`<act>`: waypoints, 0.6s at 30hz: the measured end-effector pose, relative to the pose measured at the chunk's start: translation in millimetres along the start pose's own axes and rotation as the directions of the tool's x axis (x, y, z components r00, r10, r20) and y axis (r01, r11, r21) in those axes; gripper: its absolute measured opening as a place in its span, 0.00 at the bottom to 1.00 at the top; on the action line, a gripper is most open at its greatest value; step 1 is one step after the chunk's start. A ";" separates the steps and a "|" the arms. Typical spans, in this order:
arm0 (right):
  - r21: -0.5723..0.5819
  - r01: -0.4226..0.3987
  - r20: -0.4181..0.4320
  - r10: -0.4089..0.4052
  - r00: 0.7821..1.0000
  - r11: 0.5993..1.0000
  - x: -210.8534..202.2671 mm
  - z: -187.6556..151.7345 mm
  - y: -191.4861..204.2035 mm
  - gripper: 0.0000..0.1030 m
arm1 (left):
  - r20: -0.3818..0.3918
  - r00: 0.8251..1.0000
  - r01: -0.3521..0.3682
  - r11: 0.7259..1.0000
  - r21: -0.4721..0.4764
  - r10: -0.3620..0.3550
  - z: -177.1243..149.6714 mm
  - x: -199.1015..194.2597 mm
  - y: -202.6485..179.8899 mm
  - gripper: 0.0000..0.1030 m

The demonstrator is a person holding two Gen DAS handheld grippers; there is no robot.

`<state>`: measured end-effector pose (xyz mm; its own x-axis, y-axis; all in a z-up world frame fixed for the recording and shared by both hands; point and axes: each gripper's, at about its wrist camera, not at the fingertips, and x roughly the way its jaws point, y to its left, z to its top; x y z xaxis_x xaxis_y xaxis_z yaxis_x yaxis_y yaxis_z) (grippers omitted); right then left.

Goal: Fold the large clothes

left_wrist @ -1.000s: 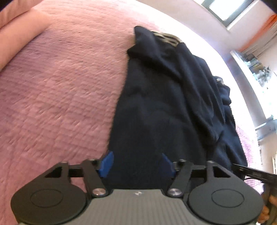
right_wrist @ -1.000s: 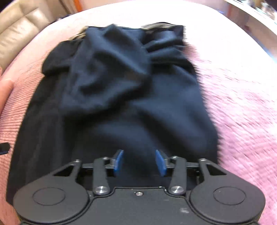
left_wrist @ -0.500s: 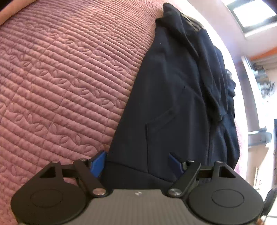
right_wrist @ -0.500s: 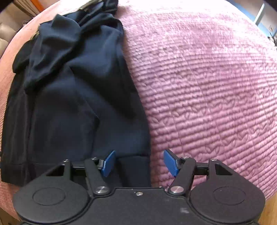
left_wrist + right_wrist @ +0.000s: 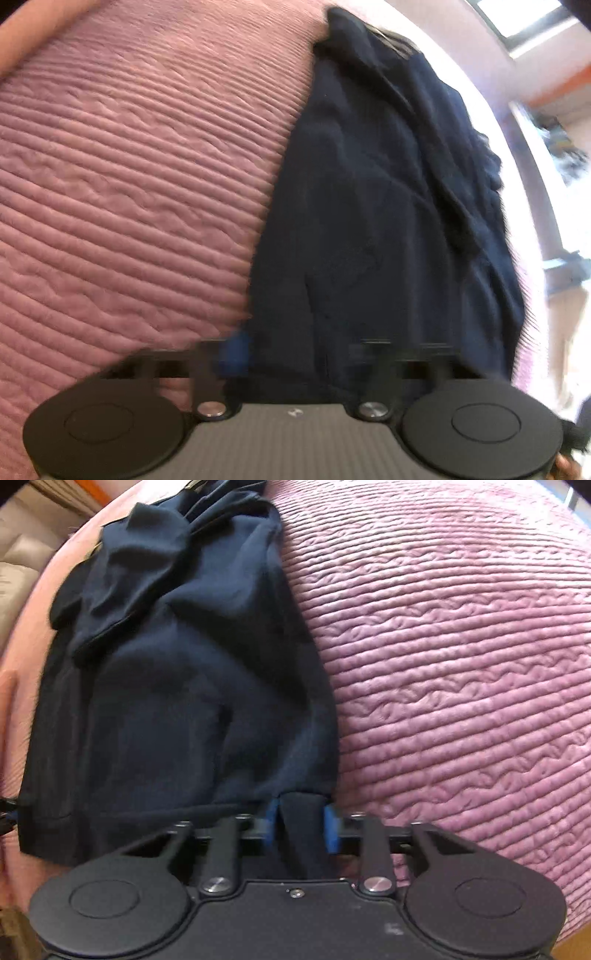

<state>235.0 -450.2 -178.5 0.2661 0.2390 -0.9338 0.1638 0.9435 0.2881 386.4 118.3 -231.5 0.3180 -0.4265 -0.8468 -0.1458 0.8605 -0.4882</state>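
A navy garment [image 5: 177, 686] lies along a pink quilted bed [image 5: 461, 657]. The right gripper [image 5: 301, 827] pinches its near right hem corner between blue fingers [image 5: 332, 829]. The left gripper [image 5: 303, 350] sits at the near left hem; blur hides whether its fingers grip.

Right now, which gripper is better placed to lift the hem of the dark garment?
Right gripper: its blue pads already pinch the garment hem. The left gripper is blurred, pads spread.

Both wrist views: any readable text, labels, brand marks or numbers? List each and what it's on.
None readable.
Left gripper body: one small pale mark, too small and blurred to read.
Dark garment: a pale strip at its far end, no legible print.
Pink quilt: stitched pattern only.
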 end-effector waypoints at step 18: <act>-0.074 -0.104 0.033 0.107 0.994 0.992 -24.8 37.7 19.2 0.14 | 0.041 0.999 0.036 0.999 0.002 -0.036 18.6 -7.2 -16.8 0.11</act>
<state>267.4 -446.7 -141.8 0.3136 0.3306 -0.8902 0.0641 0.9279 0.3672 404.0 112.0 -213.3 0.3613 -0.4453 -0.8192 -0.1329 0.8450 -0.5179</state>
